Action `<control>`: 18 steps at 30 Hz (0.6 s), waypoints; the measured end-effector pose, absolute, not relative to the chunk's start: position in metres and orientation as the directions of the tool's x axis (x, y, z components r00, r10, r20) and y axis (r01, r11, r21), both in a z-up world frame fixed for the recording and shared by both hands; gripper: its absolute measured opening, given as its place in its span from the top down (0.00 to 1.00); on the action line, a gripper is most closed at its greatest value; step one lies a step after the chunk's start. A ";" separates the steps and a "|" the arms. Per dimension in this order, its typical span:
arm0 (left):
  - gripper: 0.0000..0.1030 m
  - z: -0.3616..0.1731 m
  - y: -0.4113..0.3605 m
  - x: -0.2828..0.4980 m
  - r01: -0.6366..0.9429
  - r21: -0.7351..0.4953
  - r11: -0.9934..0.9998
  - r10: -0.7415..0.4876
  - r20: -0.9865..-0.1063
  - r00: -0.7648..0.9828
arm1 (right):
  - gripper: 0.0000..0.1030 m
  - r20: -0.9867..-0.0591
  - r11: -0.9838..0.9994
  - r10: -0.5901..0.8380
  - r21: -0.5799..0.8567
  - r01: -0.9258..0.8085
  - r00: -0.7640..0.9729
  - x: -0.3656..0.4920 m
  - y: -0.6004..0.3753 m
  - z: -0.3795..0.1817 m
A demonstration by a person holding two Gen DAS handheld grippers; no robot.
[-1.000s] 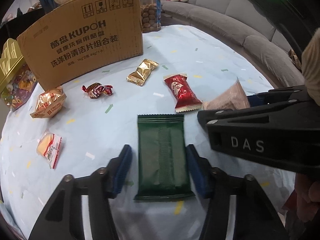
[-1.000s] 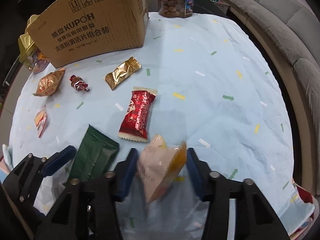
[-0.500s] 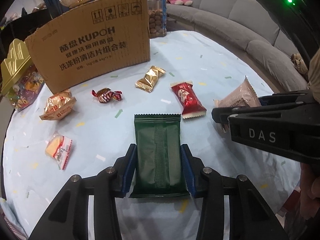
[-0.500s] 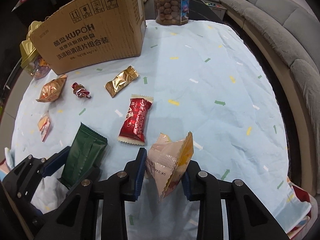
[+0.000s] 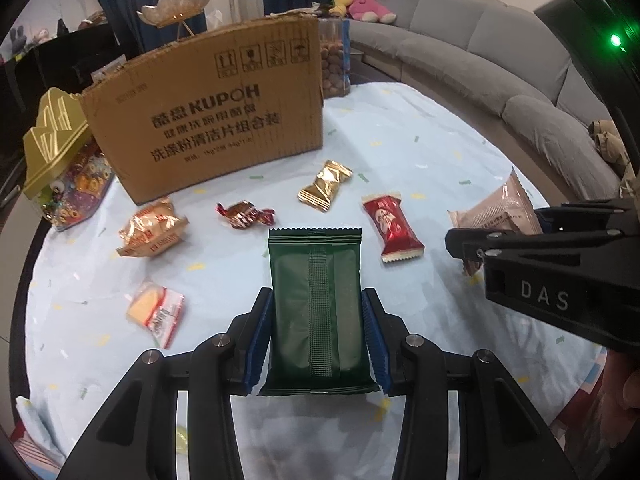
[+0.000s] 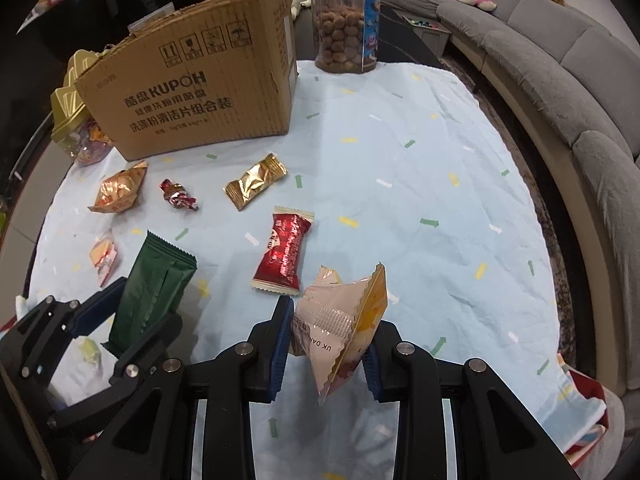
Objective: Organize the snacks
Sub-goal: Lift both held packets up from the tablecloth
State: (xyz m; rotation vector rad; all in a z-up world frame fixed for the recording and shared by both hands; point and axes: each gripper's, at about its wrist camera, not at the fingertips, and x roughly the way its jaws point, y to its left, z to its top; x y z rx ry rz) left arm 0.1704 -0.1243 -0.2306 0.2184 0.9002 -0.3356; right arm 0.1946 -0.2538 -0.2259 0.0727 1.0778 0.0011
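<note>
Behind, grey sofa (image 5: 500, 68) curves round the confetti-print tablecloth (image 6: 420, 168)

**Both grippers gripping snack packets above the table**

The left gripper (image 5: 316, 336) is clamping a green packet (image 5: 316, 300) between its blue pads. At right, the right gripper (image 5: 496, 236) is holding a pink packet (image 5: 496, 210). A cardboard box (image 5: 208, 120) is standing behind loose snacks.

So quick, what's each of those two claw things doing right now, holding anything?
Left gripper: closed on the green packet, fingers pressing both sides.
Right gripper: closed on the pink packet.
</note>
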 end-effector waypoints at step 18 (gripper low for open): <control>0.58 -0.190 -0.094 0.172 0.296 0.029 0.955 -0.172 -0.758 0.629 | 0.68 -0.845 1.000 0.030 0.027 -0.012 0.533 0.184 -0.226 -0.182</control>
